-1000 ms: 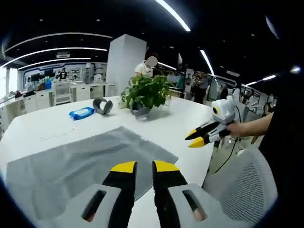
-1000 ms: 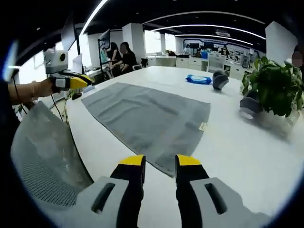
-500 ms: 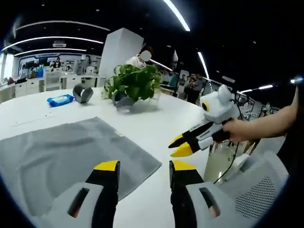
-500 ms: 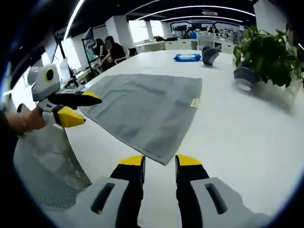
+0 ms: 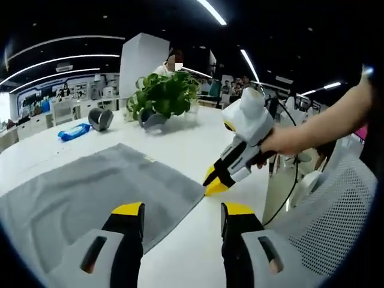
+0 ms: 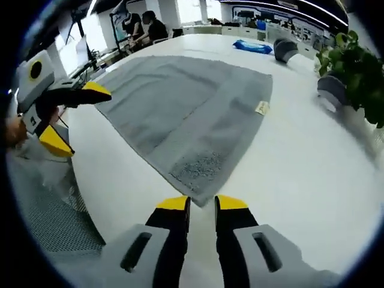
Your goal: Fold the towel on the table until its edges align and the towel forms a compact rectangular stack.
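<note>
Right gripper (image 6: 201, 203): jaws nearly together with a thin gap, nothing between them, tips just short of the towel's near corner; in the left gripper view it (image 5: 215, 182) shows with its yellow tips at that same corner.
Left gripper (image 5: 183, 211): jaws spread well apart, empty, poised over the towel's near edge; in the right gripper view it (image 6: 68, 118) shows wide open by the other near corner.
Towel (image 6: 186, 111): grey, spread flat in one layer on the white table (image 6: 300, 174), a small label at one edge, not yet folded.
Handling: looks like soft, light terry cloth that will droop and drag; likely grippy rather than slippery and not fragile.
Where to hold: each near corner, pinched low against the table so a single layer is caught, then both carried across together to keep the edges square.
Around: potted plant (image 5: 163, 96), blue wipes packet (image 5: 72, 133), and a grey roll (image 5: 99, 119) sit beyond the towel's far side.
In the way: nothing lies on the cloth; the plant stands nearest the far edge, so the fold should land short of it. A mesh chair (image 5: 327, 222) crowds the near table edge.
</note>
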### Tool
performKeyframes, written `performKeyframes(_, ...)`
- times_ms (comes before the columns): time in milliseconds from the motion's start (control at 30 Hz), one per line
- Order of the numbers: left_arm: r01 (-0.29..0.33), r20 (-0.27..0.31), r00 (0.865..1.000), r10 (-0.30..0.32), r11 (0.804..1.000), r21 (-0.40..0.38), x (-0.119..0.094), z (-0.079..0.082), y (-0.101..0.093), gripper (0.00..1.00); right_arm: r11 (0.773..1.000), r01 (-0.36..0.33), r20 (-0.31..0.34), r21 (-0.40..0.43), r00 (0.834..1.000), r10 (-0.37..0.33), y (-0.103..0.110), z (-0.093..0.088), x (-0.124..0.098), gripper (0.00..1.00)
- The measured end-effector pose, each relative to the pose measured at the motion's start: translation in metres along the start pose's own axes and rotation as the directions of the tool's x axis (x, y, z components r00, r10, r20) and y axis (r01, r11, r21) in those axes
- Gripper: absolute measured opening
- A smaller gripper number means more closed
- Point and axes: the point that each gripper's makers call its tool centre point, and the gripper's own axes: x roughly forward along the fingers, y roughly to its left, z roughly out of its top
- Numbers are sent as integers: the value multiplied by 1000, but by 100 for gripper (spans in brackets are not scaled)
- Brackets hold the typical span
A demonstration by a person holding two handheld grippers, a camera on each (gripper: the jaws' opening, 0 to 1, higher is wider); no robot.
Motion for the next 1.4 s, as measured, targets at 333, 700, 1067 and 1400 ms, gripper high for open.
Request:
performKeyframes(333,53,-18,998,-52,996,71,5,-1,-18,49,1000,-22,67,4,997,22,12,2,-7,4)
performKeyframes(700,113,-45,993,-105,956,269,9,-3,-41,30,987,-153,152,43,978,145,67,23,-38,4)
performKeyframes(1067,204,-200,974,-104,782,589,13,-30,-63,23,960,-276,165,56,950,264,110,28,-48,3)
performKeyframes(1400,194,-206,977,-60,658,727,14,-32,-62,15,939,-336,144,80,935,323,122,24,-50,0)
